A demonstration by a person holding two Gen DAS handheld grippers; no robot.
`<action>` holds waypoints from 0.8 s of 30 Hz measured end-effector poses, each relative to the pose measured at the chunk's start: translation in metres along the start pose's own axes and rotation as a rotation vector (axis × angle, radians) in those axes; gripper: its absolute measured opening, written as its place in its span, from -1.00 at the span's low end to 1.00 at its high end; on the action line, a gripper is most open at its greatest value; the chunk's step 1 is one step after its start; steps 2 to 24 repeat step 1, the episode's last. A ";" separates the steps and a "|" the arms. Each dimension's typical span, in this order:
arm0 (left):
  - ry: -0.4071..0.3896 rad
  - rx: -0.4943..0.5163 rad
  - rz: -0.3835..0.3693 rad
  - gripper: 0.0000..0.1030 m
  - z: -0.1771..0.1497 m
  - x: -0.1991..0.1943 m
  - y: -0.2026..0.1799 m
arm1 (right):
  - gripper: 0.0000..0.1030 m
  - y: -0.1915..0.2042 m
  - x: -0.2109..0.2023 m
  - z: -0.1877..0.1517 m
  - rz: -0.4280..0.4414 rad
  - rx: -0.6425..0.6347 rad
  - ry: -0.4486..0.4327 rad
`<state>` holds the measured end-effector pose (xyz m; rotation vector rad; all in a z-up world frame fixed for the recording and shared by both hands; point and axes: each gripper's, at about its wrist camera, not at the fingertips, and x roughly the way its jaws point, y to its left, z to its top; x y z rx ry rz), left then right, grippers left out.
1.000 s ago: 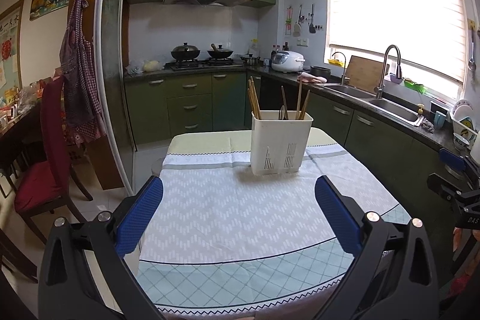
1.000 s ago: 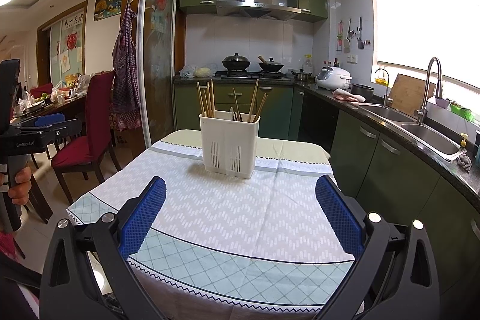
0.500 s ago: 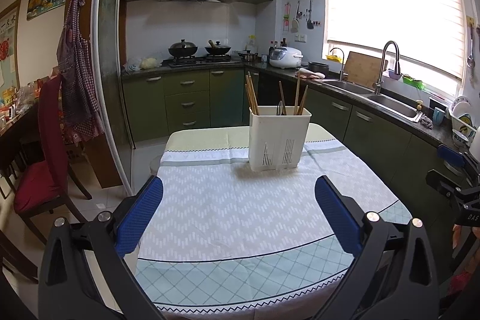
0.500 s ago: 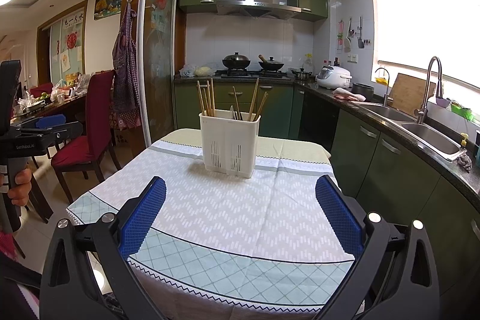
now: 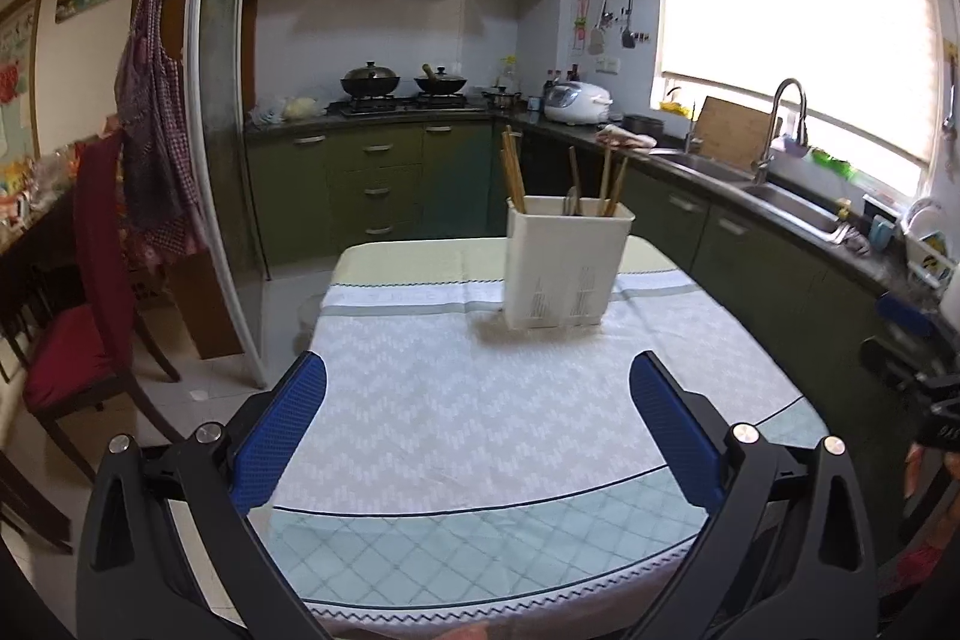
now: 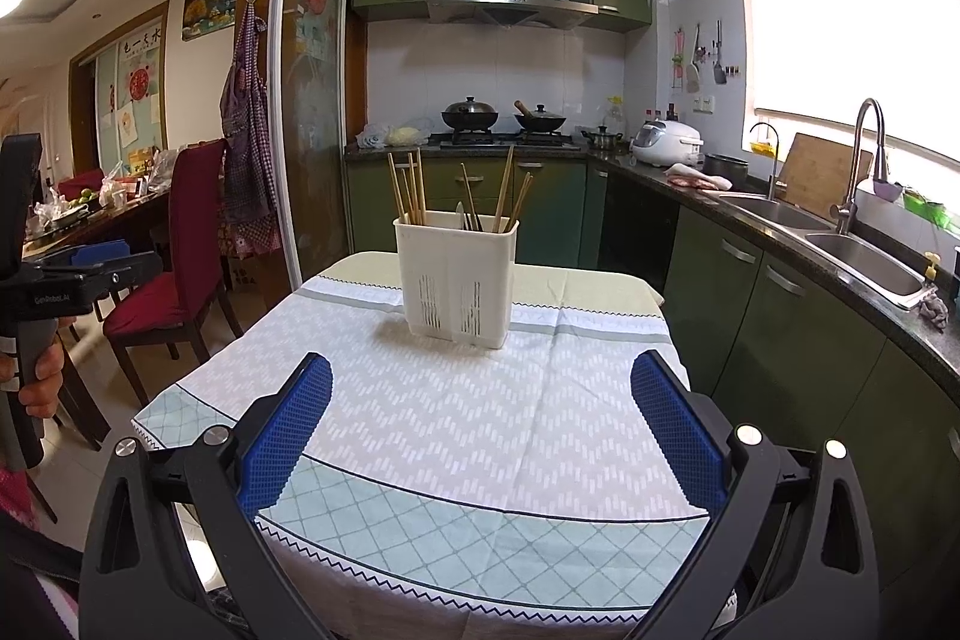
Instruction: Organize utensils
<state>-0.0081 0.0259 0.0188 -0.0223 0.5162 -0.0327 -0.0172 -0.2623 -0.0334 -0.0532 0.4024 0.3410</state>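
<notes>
the kitchen table (image 5: 420,430) is closer in frame than a second ago. the holder (image 5: 567,268), upper centre, contains chopsticks (image 5: 515,172). your left gripper (image 5: 477,430) and right gripper (image 6: 480,430) are wide apart, empty: approaching or done, undetermined.

The counter (image 6: 198,400) wears a patterned cloth (image 6: 480,430); a white utensil holder (image 6: 456,274) stands upright on its far half, seemingly alone there.

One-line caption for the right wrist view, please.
Open right gripper faces a white utensil holder of chopsticks standing on a patterned tablecloth; left gripper at frame edge.
</notes>
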 end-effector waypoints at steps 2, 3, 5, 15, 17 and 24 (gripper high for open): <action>0.007 0.002 -0.001 0.87 -0.001 0.003 0.000 | 0.91 -0.001 0.003 0.000 -0.004 0.000 0.005; 0.007 0.002 -0.001 0.87 -0.001 0.003 0.000 | 0.91 -0.001 0.003 0.000 -0.004 0.000 0.005; 0.007 0.002 -0.001 0.87 -0.001 0.003 0.000 | 0.91 -0.001 0.003 0.000 -0.004 0.000 0.005; 0.007 0.002 -0.001 0.87 -0.001 0.003 0.000 | 0.91 -0.001 0.003 0.000 -0.004 0.000 0.005; 0.007 0.002 -0.001 0.87 -0.001 0.003 0.000 | 0.91 -0.001 0.003 0.000 -0.004 0.000 0.005; 0.007 0.002 -0.001 0.87 -0.001 0.003 0.000 | 0.91 -0.001 0.003 0.000 -0.004 0.000 0.005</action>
